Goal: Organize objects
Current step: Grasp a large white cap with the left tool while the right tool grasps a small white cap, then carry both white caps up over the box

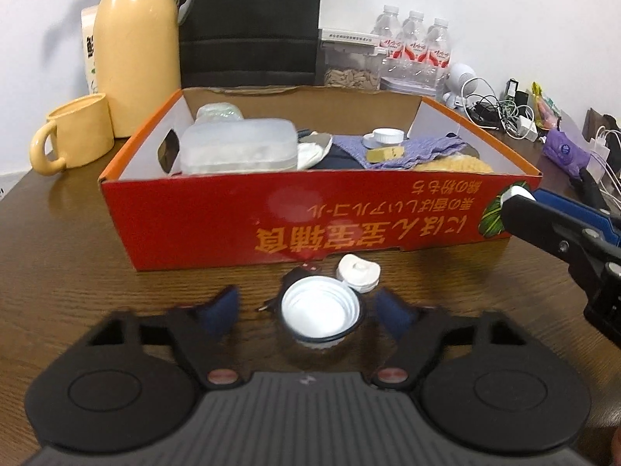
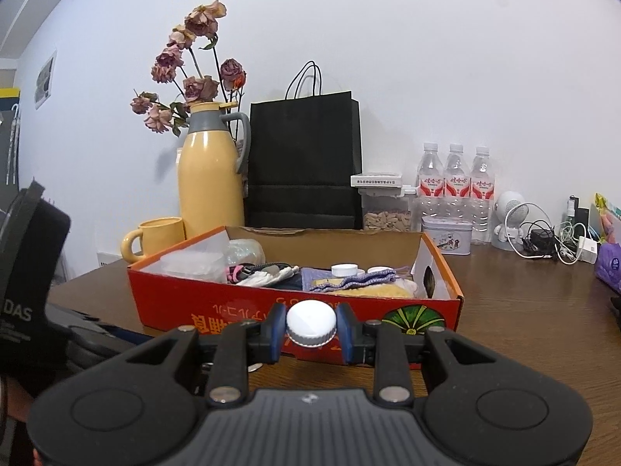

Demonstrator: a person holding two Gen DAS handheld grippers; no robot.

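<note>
The tall yellow thermos jug (image 1: 136, 46) loses its top at the frame edge; the blue left fingertips (image 1: 223, 306) blur.

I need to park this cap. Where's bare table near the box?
Bare wood lies left of the box, below the mug, and right of it before the cables. In front it is crowded: open bottle, stopper.

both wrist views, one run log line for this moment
left hand-held gripper: open around open bottle | right hand-held gripper: shut on white cap | red box: behind
</note>
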